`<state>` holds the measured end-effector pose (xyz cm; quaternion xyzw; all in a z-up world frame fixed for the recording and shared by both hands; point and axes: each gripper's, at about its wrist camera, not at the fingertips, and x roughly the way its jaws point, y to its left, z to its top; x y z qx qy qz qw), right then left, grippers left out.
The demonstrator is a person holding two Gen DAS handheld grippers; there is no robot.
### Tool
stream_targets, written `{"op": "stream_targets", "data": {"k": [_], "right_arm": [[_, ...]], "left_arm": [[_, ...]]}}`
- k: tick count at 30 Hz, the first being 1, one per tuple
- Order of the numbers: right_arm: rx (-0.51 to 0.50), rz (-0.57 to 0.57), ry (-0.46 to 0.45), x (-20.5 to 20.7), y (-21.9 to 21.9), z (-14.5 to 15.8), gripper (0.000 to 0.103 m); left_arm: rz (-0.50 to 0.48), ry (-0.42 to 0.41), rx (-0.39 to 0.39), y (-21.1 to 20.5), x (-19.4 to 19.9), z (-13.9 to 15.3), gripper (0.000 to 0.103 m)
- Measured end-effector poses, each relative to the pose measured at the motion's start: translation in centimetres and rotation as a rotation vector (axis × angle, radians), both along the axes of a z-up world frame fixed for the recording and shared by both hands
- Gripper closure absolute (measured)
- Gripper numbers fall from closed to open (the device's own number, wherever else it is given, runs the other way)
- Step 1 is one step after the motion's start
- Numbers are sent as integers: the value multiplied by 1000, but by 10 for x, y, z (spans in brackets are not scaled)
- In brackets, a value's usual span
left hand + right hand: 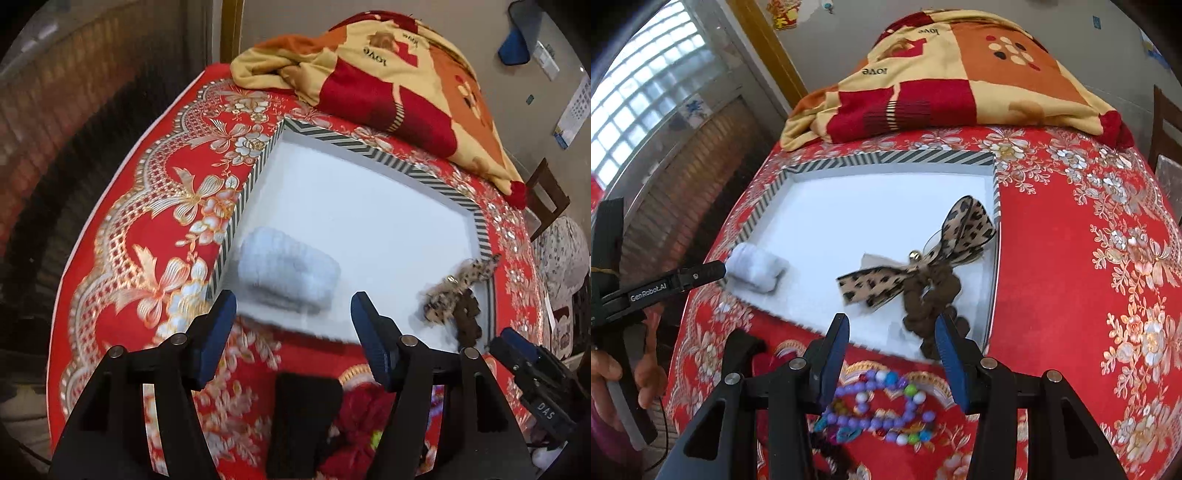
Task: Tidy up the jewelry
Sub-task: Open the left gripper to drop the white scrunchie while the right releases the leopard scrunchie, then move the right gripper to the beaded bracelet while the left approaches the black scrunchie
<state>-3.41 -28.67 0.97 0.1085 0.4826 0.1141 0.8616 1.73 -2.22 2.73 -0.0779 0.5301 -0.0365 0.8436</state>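
Observation:
A white tray with a striped rim (pixel 332 136) (pixel 886 158) lies on a red flowered cloth. In its near left corner rests a fluffy white scrunchie (pixel 288 273) (pixel 757 269). My left gripper (pixel 293 297) (pixel 720 271) is open wide just in front of it, pads off it. A leopard-print bow on a brown scrunchie (pixel 916 273) (pixel 458 284) lies in the tray's near right part. My right gripper (pixel 893 321) (pixel 506 341) hangs open over the tray's near edge with nothing between its pads; the brown scrunchie sits just beyond its right finger. A coloured bead string (pixel 879 410) lies on the cloth under it.
A folded red and yellow blanket (pixel 388 74) (pixel 953 74) is piled behind the tray. A black object (pixel 306 406) and a red fluffy item (pixel 362 417) lie on the cloth below my left gripper. A person's hand (pixel 613 373) holds the left gripper's handle. The cloth drops off at left.

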Motion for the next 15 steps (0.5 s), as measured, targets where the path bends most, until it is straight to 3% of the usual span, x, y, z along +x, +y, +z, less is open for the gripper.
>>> {"op": "stream_targets", "data": {"k": [11,15], "right_arm": [[-24,35,-74,-45,11,22,56],[-35,54,-87,-56,16,29,43]], "left_arm": [[-11,-48,39,-19,-60,19,38],[-9,-64,50,-24,-77,23,38]]}}
